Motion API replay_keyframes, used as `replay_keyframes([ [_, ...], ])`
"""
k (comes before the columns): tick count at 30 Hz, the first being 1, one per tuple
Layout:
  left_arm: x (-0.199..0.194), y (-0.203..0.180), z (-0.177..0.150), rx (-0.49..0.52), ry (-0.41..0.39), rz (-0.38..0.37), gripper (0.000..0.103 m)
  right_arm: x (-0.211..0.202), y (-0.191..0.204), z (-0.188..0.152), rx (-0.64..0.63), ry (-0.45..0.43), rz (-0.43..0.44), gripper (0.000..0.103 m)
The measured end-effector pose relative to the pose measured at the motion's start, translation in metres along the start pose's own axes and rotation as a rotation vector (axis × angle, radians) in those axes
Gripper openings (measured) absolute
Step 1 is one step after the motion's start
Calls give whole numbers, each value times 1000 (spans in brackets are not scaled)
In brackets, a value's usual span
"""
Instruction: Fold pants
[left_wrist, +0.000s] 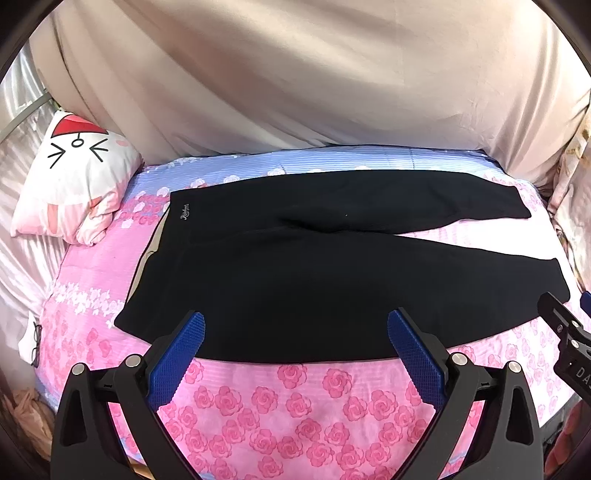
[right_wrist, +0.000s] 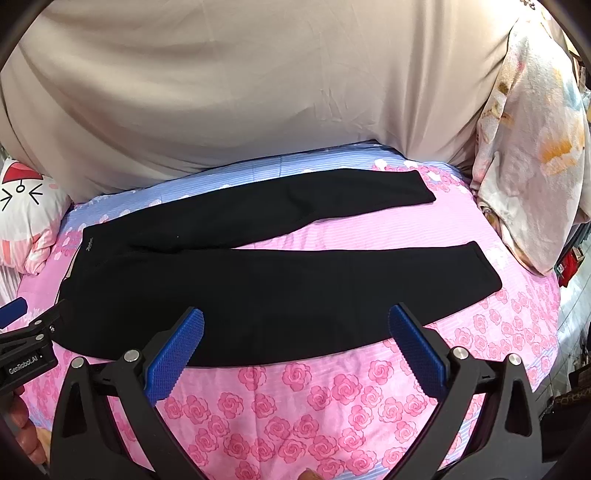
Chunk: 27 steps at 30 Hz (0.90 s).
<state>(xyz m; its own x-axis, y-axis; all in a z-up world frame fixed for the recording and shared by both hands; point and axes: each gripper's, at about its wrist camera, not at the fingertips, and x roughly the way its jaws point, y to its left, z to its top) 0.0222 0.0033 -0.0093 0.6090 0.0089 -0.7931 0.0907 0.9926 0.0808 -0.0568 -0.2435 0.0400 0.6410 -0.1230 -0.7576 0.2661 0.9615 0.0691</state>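
Observation:
Black pants (left_wrist: 314, 273) lie spread flat on a pink rose-print bedsheet (left_wrist: 295, 398), waistband to the left, both legs running right and splayed apart. My left gripper (left_wrist: 295, 321) hovers wide open above the near edge of the near leg, with nothing between its blue pads (left_wrist: 177, 362). In the right wrist view the same pants (right_wrist: 277, 288) lie ahead, and my right gripper (right_wrist: 295, 321) stands wide open above the near leg's front edge. The left gripper (right_wrist: 26, 332) shows at that view's left edge; part of the right gripper's black body (left_wrist: 565, 332) shows at the left view's right edge.
A white cat-face pillow (left_wrist: 74, 177) sits at the bed's left end. A beige curtain (left_wrist: 295, 81) hangs behind the bed. A floral quilt (right_wrist: 528, 158) is bunched at the right end. Eyeglasses (left_wrist: 36, 343) lie by the bed's left edge.

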Motion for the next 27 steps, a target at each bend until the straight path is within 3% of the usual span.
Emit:
replay_keyframes([
  [27, 0, 4, 1, -7, 7, -6, 98, 1, -5, 9, -18, -16, -41, 98],
])
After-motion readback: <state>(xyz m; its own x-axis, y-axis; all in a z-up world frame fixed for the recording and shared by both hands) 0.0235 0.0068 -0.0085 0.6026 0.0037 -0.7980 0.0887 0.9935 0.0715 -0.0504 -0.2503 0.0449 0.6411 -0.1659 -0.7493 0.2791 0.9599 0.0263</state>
